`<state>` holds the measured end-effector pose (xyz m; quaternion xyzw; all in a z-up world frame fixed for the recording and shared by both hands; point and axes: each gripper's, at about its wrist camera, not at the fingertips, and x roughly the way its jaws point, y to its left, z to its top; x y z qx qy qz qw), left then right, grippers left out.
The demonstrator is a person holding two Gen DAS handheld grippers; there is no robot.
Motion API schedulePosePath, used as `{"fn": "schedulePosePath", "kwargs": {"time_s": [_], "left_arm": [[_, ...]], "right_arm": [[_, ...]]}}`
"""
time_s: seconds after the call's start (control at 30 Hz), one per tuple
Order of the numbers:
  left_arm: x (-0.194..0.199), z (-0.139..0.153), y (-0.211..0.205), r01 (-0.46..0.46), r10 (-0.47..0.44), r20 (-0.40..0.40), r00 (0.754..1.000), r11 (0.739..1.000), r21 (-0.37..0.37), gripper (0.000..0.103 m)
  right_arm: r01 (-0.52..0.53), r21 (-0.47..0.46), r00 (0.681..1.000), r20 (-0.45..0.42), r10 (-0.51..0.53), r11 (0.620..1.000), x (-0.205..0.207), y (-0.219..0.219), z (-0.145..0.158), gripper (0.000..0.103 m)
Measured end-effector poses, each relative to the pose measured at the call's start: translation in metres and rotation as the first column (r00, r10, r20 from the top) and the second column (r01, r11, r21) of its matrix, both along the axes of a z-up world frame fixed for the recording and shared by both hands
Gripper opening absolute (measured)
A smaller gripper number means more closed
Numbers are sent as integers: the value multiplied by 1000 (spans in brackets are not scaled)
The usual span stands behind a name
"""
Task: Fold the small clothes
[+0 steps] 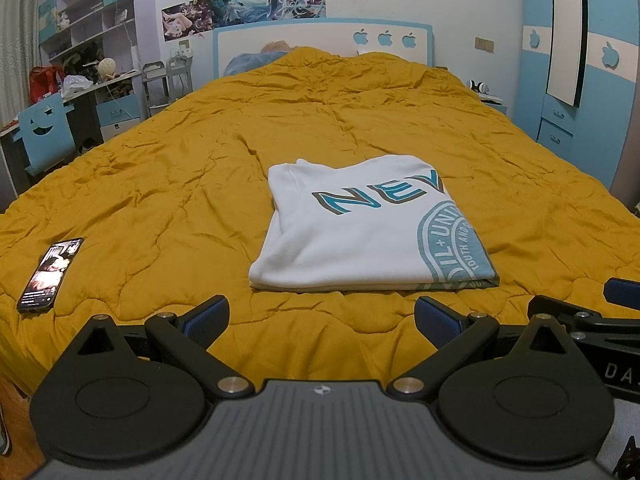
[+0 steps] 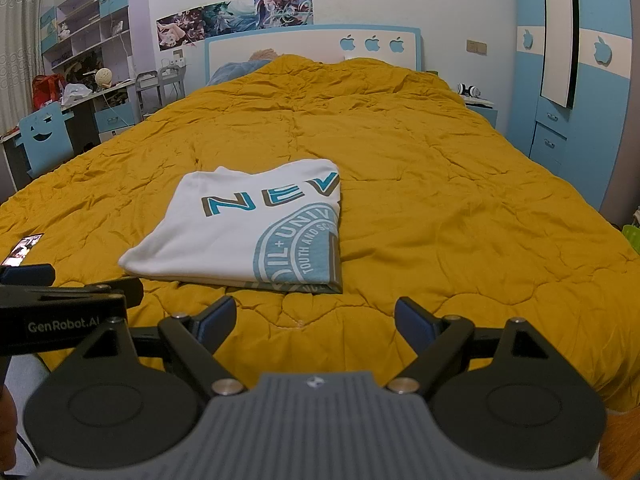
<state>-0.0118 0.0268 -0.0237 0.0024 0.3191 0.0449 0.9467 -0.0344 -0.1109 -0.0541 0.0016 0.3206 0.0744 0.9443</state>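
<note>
Shirt [image 1: 360, 224] sits folded into a neat white rectangle on the mustard quilt [image 1: 200, 168], printed side up, near the foot of the bed. From the left wrist view, the left tool [image 1: 322, 318] hangs low over the quilt's near edge, fingers spread wide, nothing between them, just short of the shirt's near hem. A phone [image 1: 50, 276] lies on the quilt well off to the left, screen lit. At the right edge, part of the right tool [image 1: 576, 316] pokes in beside it.

Over to the right wrist view: the shirt [image 2: 240, 232] lies ahead and to the left, edges squared, the teal seal wrapping round its right fold. The right tool [image 2: 316, 322] is also spread apart and empty, pads clear of the cloth. The left tool's [image 2: 80, 292] arm shows at the left margin; the phone [image 2: 22, 248] is just visible behind it.

My read: the folding looks finished or nearly so, both tools backed off. If another fold is wanted, the next move calls for pinching the two near corners and carrying them over to the far edge; otherwise, leave it be.
</note>
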Motion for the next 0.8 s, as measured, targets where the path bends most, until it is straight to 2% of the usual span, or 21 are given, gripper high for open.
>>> {"fn": "schedulePosePath", "kwargs": {"time_s": [0.8], "left_arm": [[-1, 1, 6, 26, -26, -2, 1000, 1000, 2, 103]], "right_arm": [[0, -1, 1000, 1, 0, 1000, 0, 0, 0, 82]]}}
